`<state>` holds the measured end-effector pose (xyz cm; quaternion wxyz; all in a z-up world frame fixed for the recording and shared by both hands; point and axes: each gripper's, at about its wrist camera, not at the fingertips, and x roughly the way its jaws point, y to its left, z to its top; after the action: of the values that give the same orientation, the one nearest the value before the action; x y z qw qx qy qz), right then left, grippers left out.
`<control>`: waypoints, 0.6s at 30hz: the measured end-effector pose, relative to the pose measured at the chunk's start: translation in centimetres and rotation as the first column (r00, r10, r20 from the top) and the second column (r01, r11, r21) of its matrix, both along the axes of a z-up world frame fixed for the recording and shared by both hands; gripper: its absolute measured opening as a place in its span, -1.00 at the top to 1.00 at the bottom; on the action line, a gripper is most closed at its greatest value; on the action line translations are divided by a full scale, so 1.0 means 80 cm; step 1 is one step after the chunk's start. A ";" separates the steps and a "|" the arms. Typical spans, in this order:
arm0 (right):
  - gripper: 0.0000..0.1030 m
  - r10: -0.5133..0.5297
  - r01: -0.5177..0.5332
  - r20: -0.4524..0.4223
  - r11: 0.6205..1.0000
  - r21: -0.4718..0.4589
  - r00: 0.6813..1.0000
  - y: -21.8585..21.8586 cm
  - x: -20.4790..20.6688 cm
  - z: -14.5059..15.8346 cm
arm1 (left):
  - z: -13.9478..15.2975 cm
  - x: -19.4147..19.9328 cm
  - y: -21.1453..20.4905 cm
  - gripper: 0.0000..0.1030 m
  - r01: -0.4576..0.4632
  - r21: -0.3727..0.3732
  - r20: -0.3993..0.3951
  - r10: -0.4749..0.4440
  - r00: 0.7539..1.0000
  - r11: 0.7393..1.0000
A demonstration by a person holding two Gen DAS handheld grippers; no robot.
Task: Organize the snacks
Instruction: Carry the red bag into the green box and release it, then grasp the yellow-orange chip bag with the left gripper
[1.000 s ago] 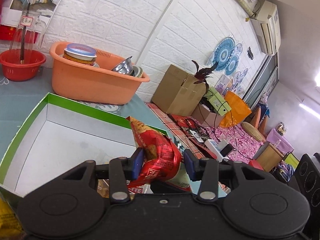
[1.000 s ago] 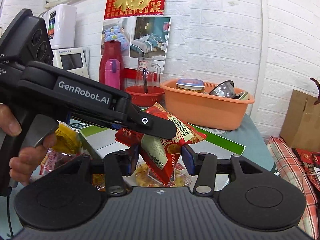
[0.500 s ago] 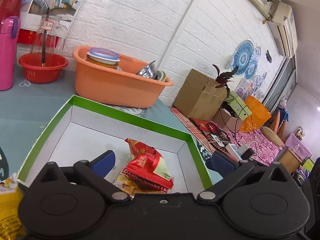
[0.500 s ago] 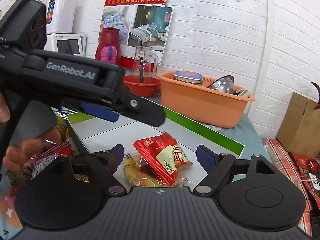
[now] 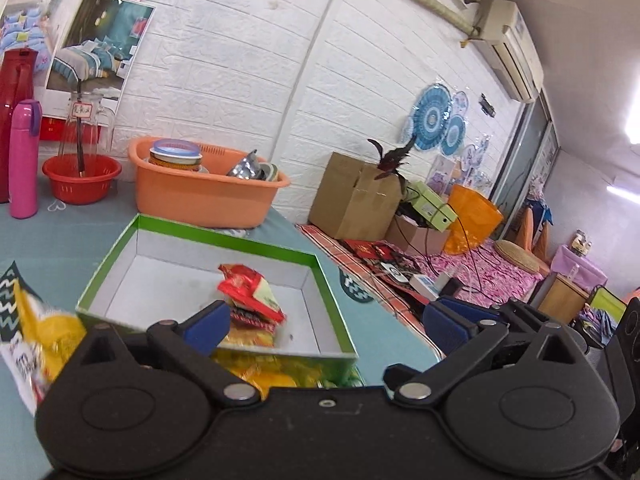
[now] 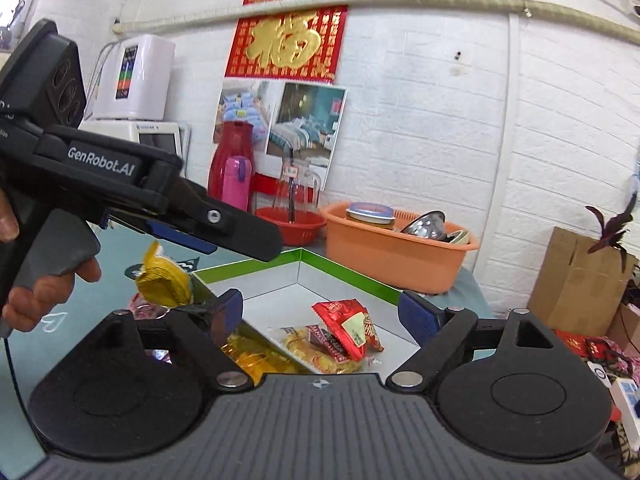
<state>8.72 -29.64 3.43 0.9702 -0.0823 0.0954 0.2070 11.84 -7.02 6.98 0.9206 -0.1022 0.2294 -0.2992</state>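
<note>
While both tools hang over the near edge of the green box (image 5: 320, 258), neither one holds anything. The left gripper (image 5: 320, 320) has just let its blue pads swing wide apart, and so has the right gripper (image 6: 320, 312); nothing sits between the pads of either one.

Inside the green box, near its front wall, lies a red snack packet (image 6: 348, 326). It rests on top of a flat yellow snack pack (image 6: 316, 354). So a small pile is already in the box, and I would say that part of the job is done.

More is left, I think. Just outside the green box, on its left side, a yellow snack bag (image 6: 164, 282) stands up on the blue table (image 5: 72, 232). Another yellow and white bag (image 5: 36, 332) shows at the left edge, blurred. Some shiny yellow wrapping (image 5: 276, 372) also lies right against the front of the box. These look like the next ones to go in.

The person's hand (image 6: 44, 284) grips the left tool's handle, close to that standing yellow bag, so the two tools could bump there.

Behind the green box sits an orange tub (image 5: 208, 196) with a jar and metal bowls in it. Left of the tub are a small red basket (image 5: 80, 184) and a pink bottle (image 5: 24, 160). None of these block the box. Past the table's right side is a brown cardboard box (image 5: 356, 200).
</note>
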 end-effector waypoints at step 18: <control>-1.00 0.000 -0.031 -0.340 0.996 -0.084 0.940 -0.034 -0.101 -0.101 | -0.103 -0.091 0.013 -1.00 0.087 0.050 -0.189 -0.076 0.979 0.995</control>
<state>0.62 -32.36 -4.62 0.9330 -0.0888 0.2695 0.2213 4.53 -5.94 -1.30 0.8845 -0.0938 0.3274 -0.3189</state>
